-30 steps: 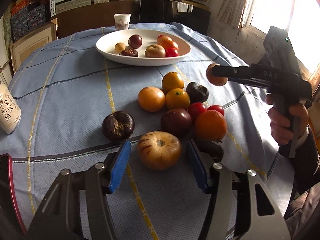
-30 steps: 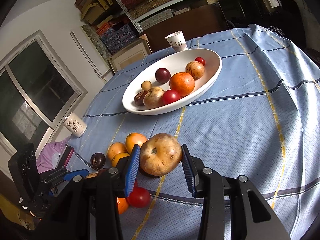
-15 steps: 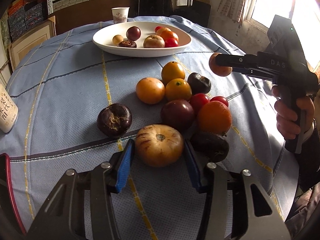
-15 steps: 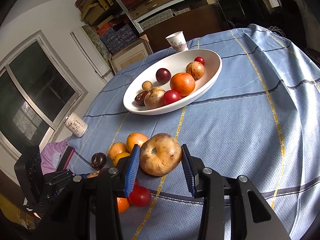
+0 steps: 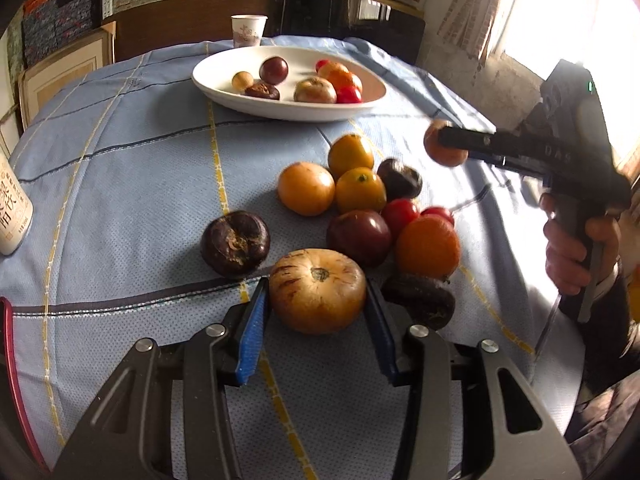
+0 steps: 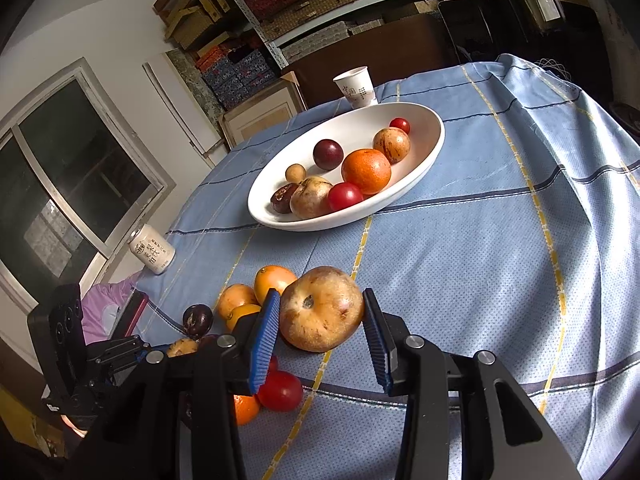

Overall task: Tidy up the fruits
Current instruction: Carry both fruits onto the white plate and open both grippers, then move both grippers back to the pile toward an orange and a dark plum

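left claw (image 5: 316,300) pinches a striped tan fruit (image 5: 318,290) resting on the table (image 5: 140,184). right claw (image 6: 318,316) clamps a speckled tan fruit (image 6: 322,314) aloft, near side of white bowl (image 6: 424,160).

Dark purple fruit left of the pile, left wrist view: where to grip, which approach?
Grip the dark purple fruit across its round middle, one finger on each flank, coming low from the near side. It sits apart on the tablecloth with bare cloth left and right; only the striped fruit lies close, at its near right.
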Available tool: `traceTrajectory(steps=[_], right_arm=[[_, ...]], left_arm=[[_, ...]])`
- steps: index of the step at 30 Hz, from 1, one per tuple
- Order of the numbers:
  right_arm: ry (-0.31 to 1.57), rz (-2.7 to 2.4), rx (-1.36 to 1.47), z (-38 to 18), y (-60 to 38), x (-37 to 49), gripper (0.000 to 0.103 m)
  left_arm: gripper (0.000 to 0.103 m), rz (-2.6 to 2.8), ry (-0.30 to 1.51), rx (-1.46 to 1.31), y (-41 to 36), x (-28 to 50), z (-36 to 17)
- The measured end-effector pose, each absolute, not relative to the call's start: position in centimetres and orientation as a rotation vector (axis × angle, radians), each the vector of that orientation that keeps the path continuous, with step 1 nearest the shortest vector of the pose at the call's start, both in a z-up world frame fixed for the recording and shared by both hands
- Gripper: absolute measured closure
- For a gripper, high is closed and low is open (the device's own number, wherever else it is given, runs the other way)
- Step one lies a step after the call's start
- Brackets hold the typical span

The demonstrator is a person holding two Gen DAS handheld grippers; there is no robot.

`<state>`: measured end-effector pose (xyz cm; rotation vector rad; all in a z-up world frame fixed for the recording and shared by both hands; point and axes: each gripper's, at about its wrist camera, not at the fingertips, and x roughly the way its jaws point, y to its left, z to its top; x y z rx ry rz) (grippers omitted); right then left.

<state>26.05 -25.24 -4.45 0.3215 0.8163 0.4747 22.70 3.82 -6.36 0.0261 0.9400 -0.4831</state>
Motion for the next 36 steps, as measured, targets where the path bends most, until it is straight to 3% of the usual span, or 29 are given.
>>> traceTrajectory(steps=[8, 13, 19, 28, 29, 30, 31, 32, 36], right_arm=[[0.771, 0.502, 0.276, -1.2, -24.8, 27.4, 0.061], [0.731, 0.487, 0.259, 1.0, -23.4, 32.2, 0.061], [0.778, 0.445, 0.239, -0.5, -20.9, 38.9, 0.061], [0.819, 0.425, 0.211, -3.0, -19.5, 41.9, 0.060], [0.817, 0.422, 0.204, -3.0, -19.4, 41.9, 0.060], [0.813, 0.417, 0.202, -3.0, -19.5, 41.8, 0.052], [0.808, 0.418, 0.203, -2.9, -19.6, 41.7, 0.048], [0.795, 0.418, 0.207, -2.5, -19.8, 41.3, 0.047], [0.753, 0.444, 0.214, -1.0, -20.8, 38.4, 0.047]], left_arm=[[0.057, -0.461, 0.858, 0.006, 4.6, 25.3, -1.1], [0.057, -0.388, 0.823, -0.044, 3.8, 32.8, 2.0], [0.058, -0.292, 0.866, -0.036, 1.6, 41.6, 0.7], [0.057, -0.265, 0.903, 0.017, 0.3, 45.2, -2.1], [0.054, -0.259, 0.907, 0.023, 0.3, 45.1, -2.2], [0.048, -0.251, 0.906, 0.028, 0.3, 45.0, -2.2], [0.032, -0.235, 0.890, 0.034, 0.4, 44.8, -1.8], [0.024, -0.216, 0.862, 0.035, 0.6, 44.3, -1.3], [0.013, -0.208, 0.793, 0.030, 1.8, 41.3, 1.1]])
